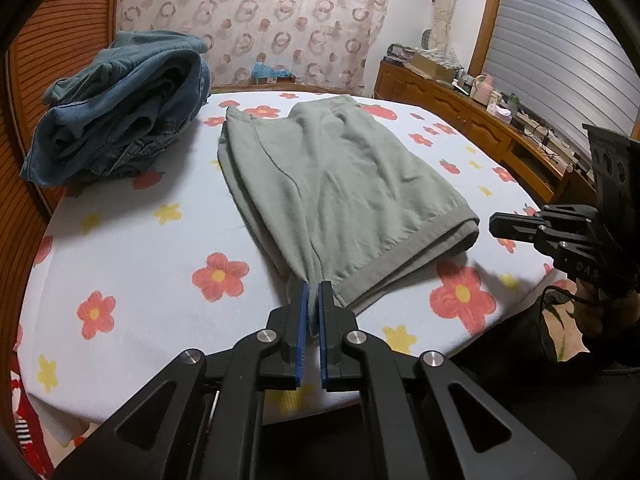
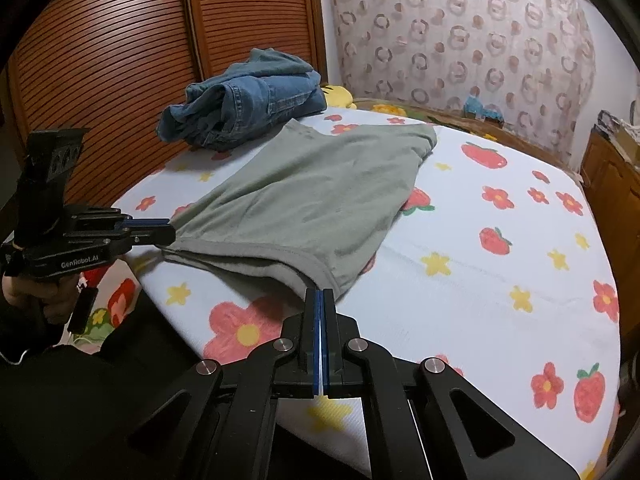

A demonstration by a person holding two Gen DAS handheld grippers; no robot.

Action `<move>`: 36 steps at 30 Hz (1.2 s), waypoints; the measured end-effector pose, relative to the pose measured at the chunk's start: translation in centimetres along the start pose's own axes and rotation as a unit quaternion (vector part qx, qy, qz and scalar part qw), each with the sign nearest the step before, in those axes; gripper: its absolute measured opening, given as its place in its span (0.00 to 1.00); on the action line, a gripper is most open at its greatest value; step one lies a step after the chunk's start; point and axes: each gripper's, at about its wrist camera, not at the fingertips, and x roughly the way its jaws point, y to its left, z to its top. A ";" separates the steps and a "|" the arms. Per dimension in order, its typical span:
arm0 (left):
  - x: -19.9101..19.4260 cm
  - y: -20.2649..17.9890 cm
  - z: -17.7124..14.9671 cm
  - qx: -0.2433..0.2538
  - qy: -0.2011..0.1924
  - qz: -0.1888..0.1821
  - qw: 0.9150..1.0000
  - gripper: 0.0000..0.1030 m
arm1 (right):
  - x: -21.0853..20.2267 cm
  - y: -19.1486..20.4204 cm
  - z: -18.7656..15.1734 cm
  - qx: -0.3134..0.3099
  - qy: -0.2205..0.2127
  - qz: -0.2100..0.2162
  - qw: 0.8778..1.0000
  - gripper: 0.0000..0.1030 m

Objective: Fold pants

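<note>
Grey-green pants [image 1: 340, 176] lie folded lengthwise on the flowered bed sheet [image 1: 160, 280], hem end nearest me. My left gripper [image 1: 314, 292] is shut on the near left hem corner, with cloth bunched between its blue pads. The right wrist view shows it from the side [image 2: 172, 232], pinching that corner of the pants [image 2: 312, 192]. My right gripper [image 2: 320, 292] has its pads together at the right hem corner, and no cloth shows between them. From the left wrist view the right gripper [image 1: 491, 229] sits just right of the corner with a sliver of sheet between.
A heap of blue jeans [image 1: 120, 120] lies at the far left of the bed, near the slatted wooden wardrobe doors [image 2: 120, 60]. A cluttered wooden sideboard [image 1: 460, 108] runs along the right. A person's hand [image 2: 24, 292] holds the left tool.
</note>
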 end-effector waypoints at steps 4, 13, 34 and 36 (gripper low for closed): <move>-0.3 0.1 0.2 -0.003 -0.002 0.002 1.000 0.06 | 0.1 0.2 0.2 -0.001 -0.005 -0.008 1.000 0.10; -0.5 0.6 0.8 -0.010 -0.014 0.020 1.000 0.67 | 1.4 0.6 -0.3 -0.007 0.009 -0.007 1.000 0.31; 0.0 0.4 1.8 -0.006 -0.017 0.028 0.999 0.68 | 0.0 -0.5 -0.8 0.022 -0.009 -0.004 1.000 0.05; -0.2 0.2 2.0 -0.004 -0.021 0.028 0.999 0.68 | -0.7 -0.9 -1.2 0.026 -0.009 -0.005 1.000 0.05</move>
